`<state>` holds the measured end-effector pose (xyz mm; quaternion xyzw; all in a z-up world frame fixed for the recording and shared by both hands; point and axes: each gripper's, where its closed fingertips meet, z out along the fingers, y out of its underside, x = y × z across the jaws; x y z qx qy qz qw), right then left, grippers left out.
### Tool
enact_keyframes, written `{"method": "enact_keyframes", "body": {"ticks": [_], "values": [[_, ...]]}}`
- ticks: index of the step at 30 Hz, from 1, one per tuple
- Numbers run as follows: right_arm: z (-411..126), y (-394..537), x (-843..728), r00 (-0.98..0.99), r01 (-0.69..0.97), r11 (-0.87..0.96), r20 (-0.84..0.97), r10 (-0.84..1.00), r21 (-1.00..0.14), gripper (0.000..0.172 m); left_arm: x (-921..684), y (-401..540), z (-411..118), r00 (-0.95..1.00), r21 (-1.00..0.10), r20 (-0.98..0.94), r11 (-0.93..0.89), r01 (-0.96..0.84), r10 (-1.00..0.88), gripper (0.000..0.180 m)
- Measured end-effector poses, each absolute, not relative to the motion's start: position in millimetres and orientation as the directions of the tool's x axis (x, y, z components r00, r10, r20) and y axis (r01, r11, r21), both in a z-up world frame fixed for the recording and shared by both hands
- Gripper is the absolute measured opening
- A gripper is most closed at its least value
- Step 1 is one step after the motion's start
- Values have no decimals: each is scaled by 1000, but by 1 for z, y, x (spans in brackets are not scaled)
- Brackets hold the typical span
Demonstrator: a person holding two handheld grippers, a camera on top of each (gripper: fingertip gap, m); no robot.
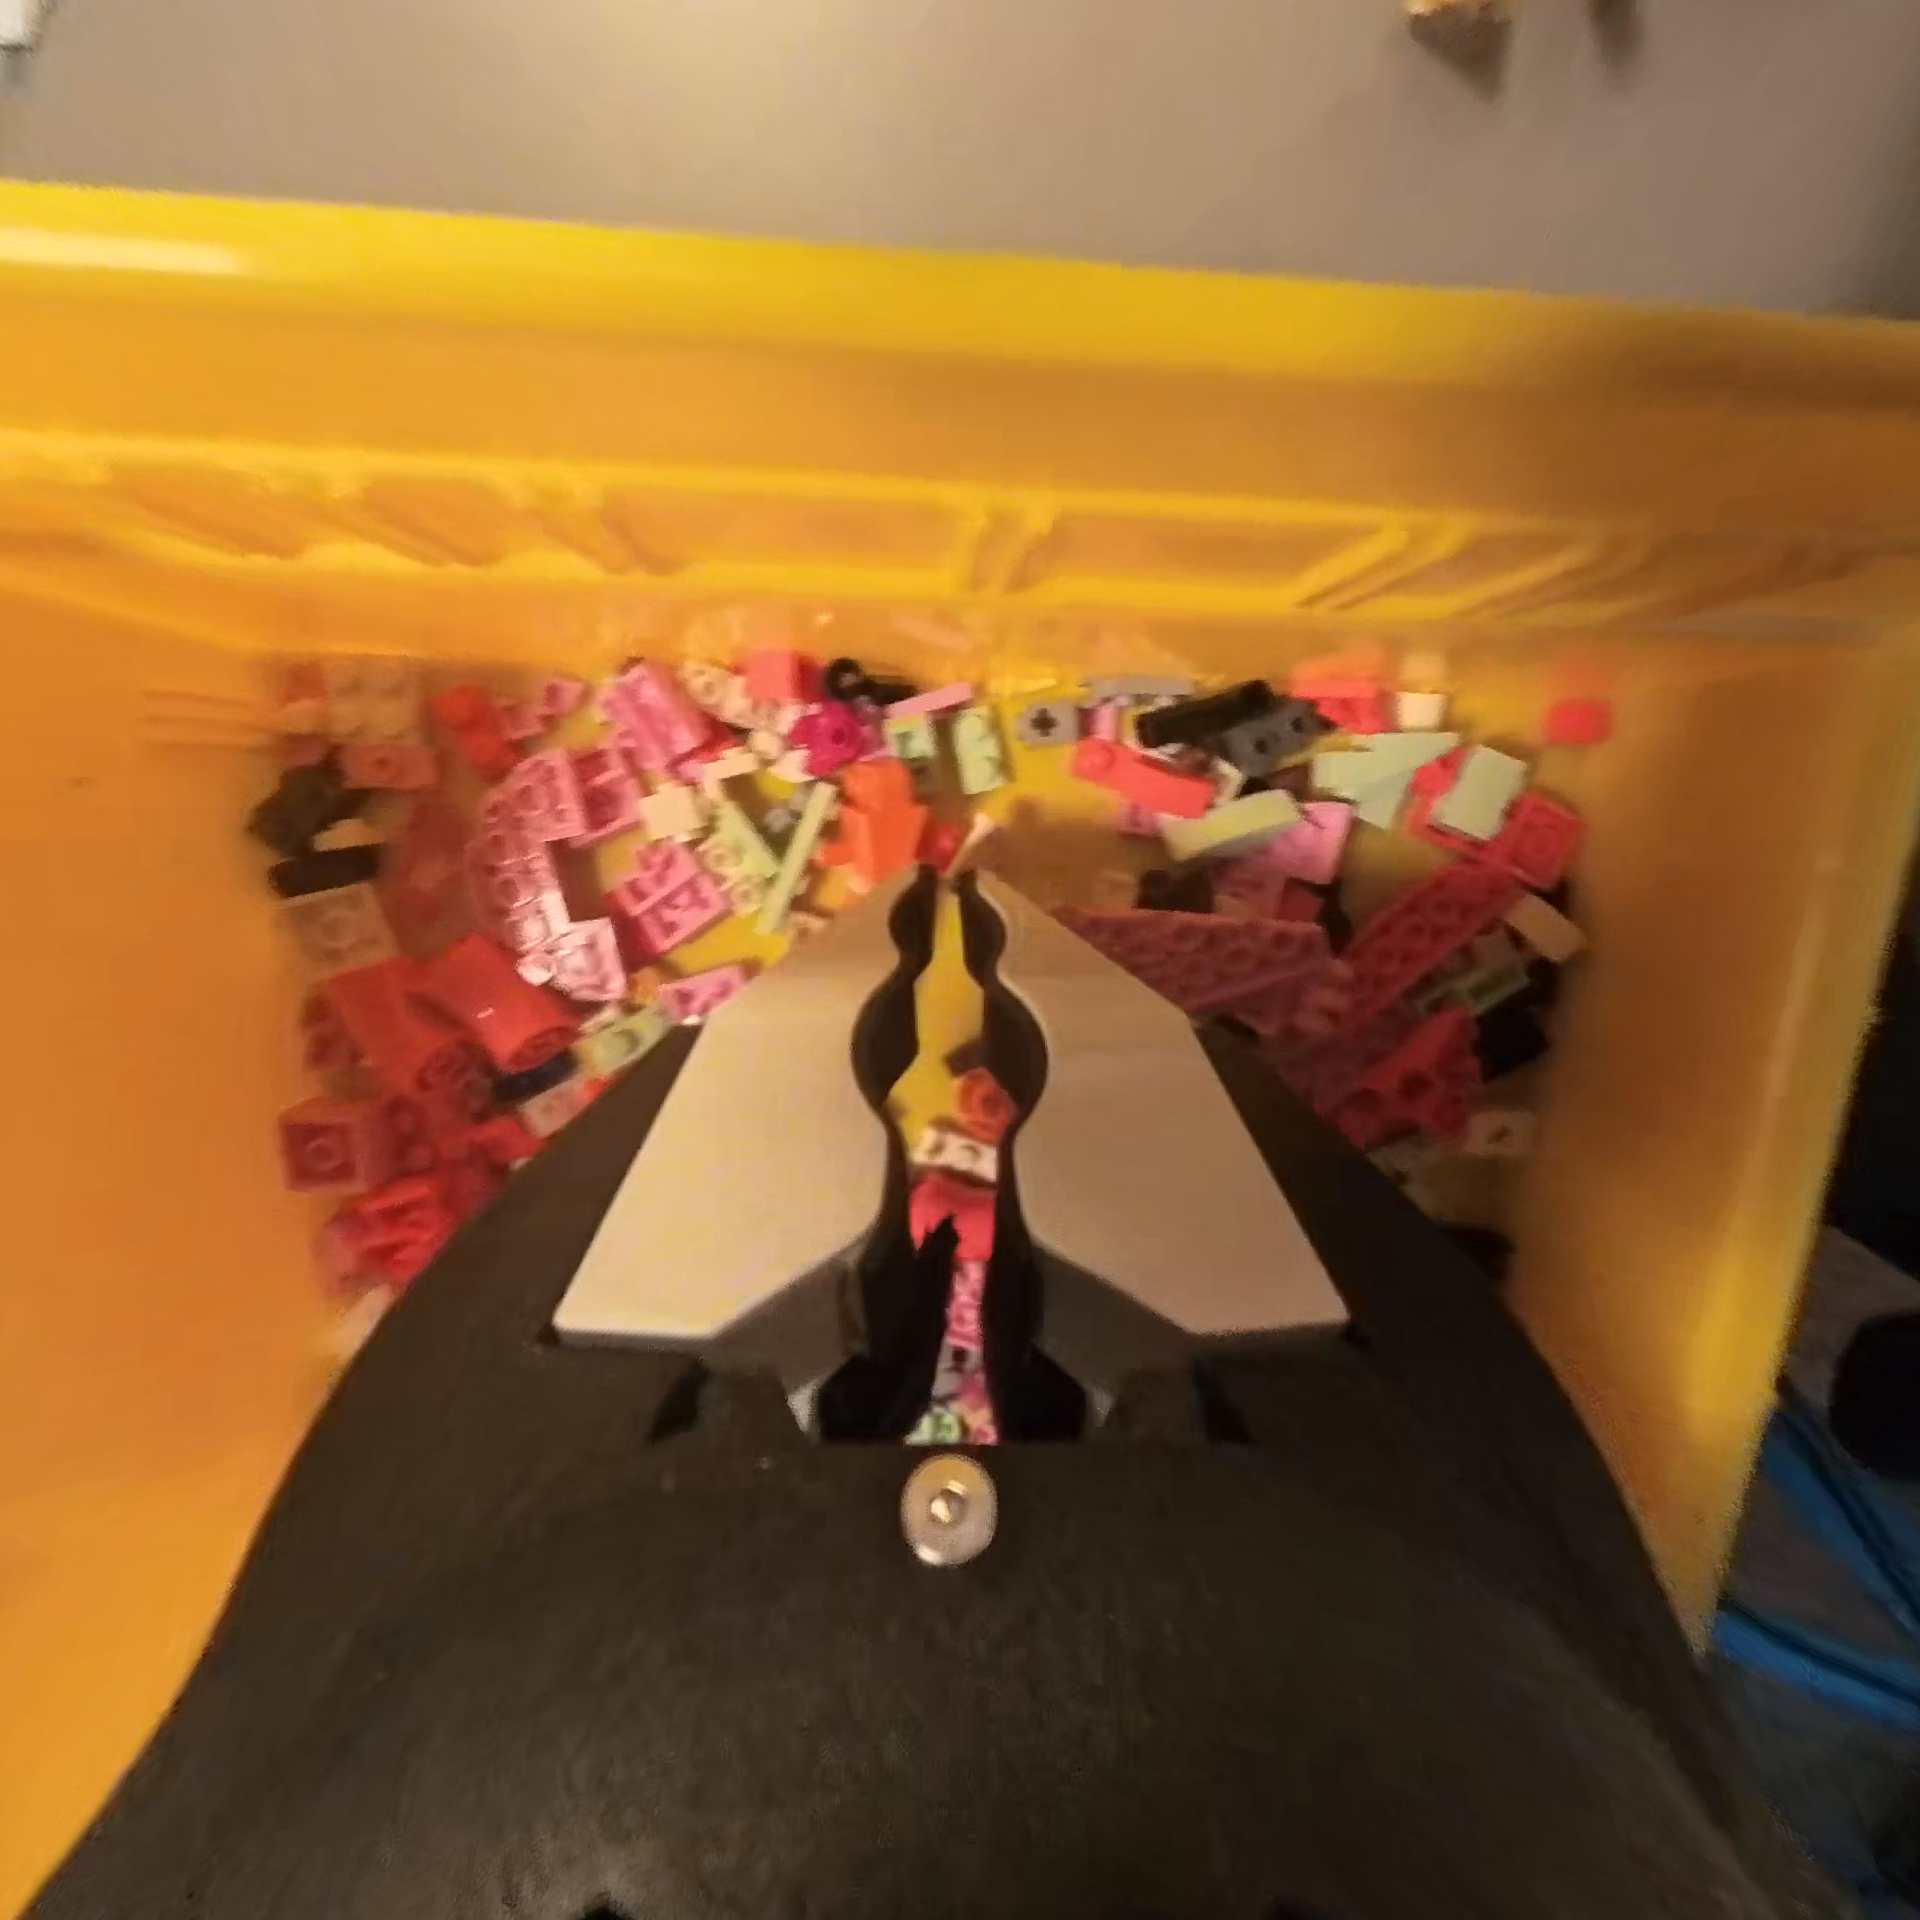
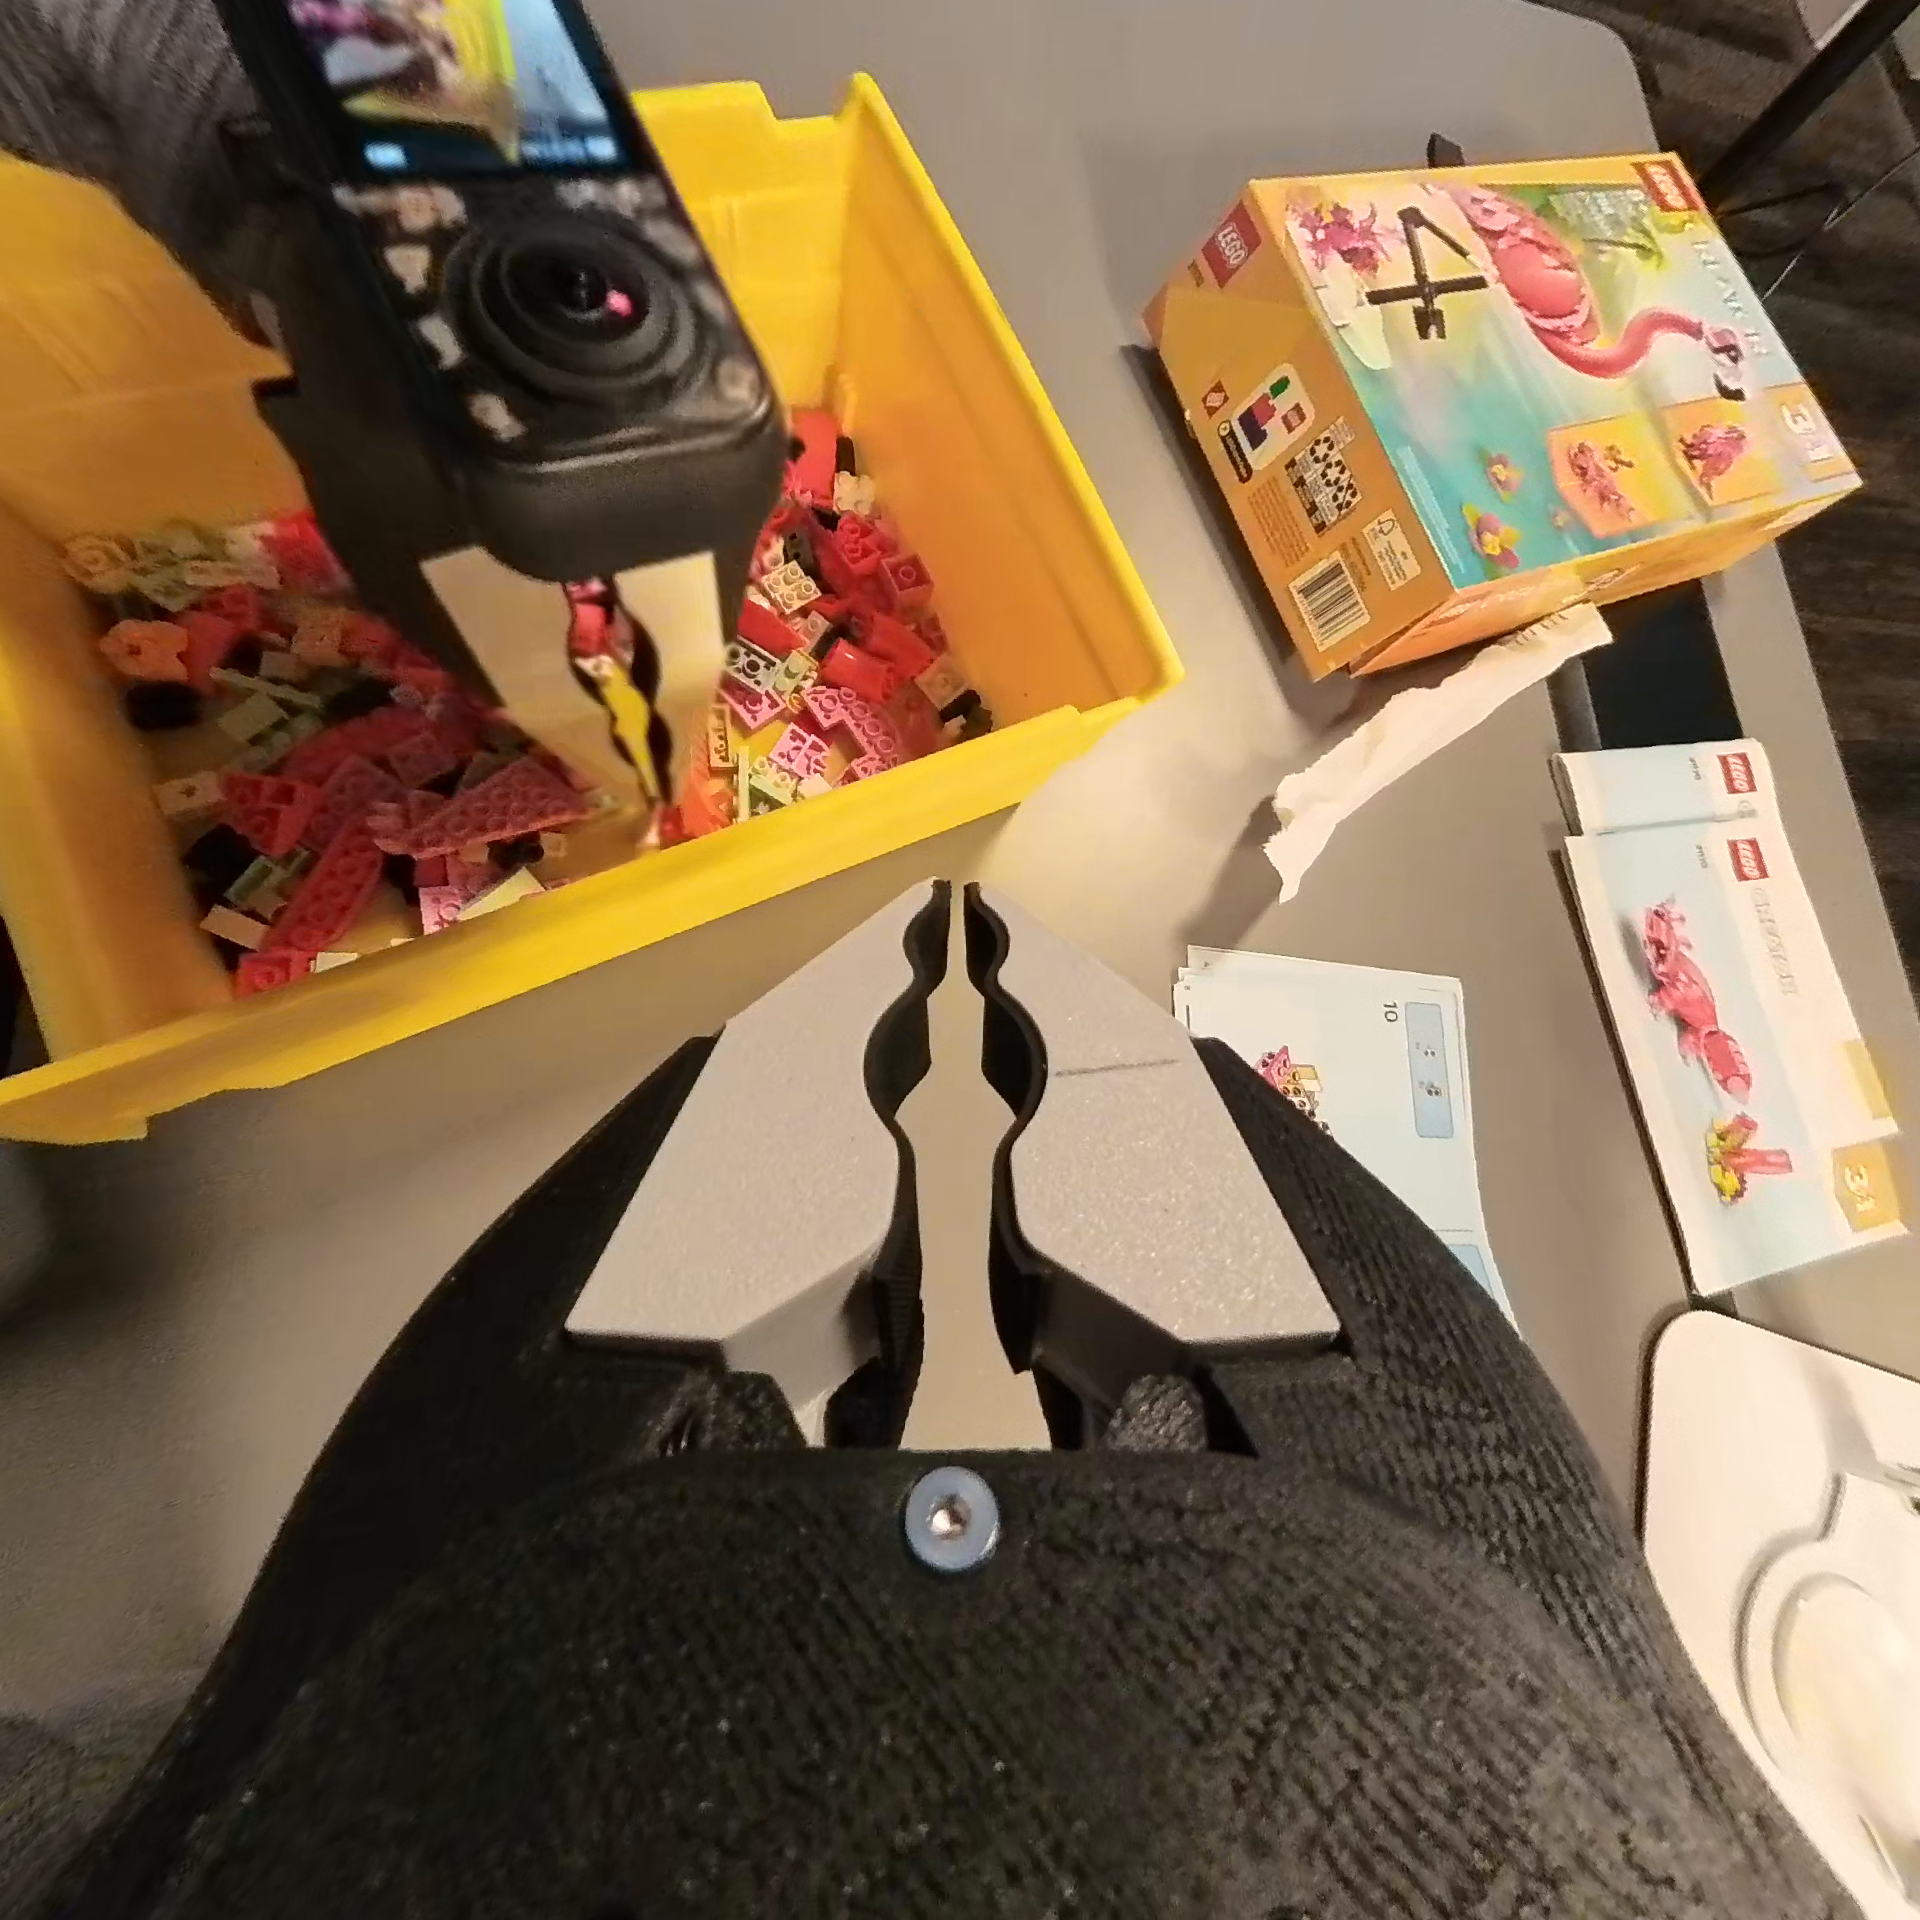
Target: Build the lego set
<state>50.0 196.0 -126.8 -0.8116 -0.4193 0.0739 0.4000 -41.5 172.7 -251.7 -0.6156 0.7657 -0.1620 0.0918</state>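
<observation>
My left gripper [image 1: 942, 878] reaches down into a yellow bin [image 1: 935, 416] of loose building bricks, mostly pink, red and pale green. Its fingertips are closed on a small red piece [image 1: 941, 842], next to an orange brick [image 1: 878, 821]. A pale sliver [image 1: 980, 828] sticks out beside the tip. The picture is blurred. The right wrist view shows this gripper [image 2: 657, 795] deep in the bin [image 2: 623, 935]; its tips are partly hidden by bricks. My right gripper [image 2: 954, 891] is shut and empty, above the grey table just outside the bin's near wall.
On the table right of the bin lie a brick-set box [image 2: 1507, 395], a torn white paper [image 2: 1423, 727], two closed booklets [image 2: 1714, 987] and an open instruction page [image 2: 1340, 1049]. A white object [image 2: 1766, 1558] sits at the lower right. One gripper's finger ends stand about 15 centimeters off the other's.
</observation>
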Motion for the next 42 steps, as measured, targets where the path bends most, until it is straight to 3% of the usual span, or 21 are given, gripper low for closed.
{"method": "enact_keyframes", "body": {"ticks": [4,6,8,15,18,21,28,30,32,36,42], "values": [[-127,197,51,638,626,-326,225,736,-708,0,-40,193,-247,-131,-387,8,118,-914,-991,6],[-127,197,51,639,627,-326,228,735,-708,0,-35,189,-241,-118,-440,43,88,-894,-992,47],[-127,198,51,639,628,-326,229,734,-707,0,-33,177,-235,-150,-476,92,89,-875,-984,59],[-127,198,51,640,627,-326,229,734,-707,1,-36,133,-247,-342,-425,73,282,-860,-937,54],[-127,198,50,638,629,-326,229,735,-706,1,-33,130,-258,-367,-393,35,325,-860,-929,40],[-127,198,49,634,631,-322,230,738,-706,0,-36,132,-263,-366,-364,59,322,-874,-929,19],[-127,198,49,635,628,-323,227,739,-708,1,-42,167,-263,-218,-331,6,204,-921,-976,17],[-127,198,50,636,627,-324,226,738,-709,1,-43,182,-262,-148,-327,-43,154,-932,-988,18],[-127,198,50,637,626,-324,225,737,-709,1,-45,186,-261,-124,-324,-45,132,-937,-991,40],[-127,199,50,637,624,-325,223,738,-710,1,-48,162,-248,-237,-373,34,208,-904,-971,61],[-128,199,47,632,632,-322,227,741,-705,1,-59,130,-234,-396,-378,102,333,-864,-912,65]]}}
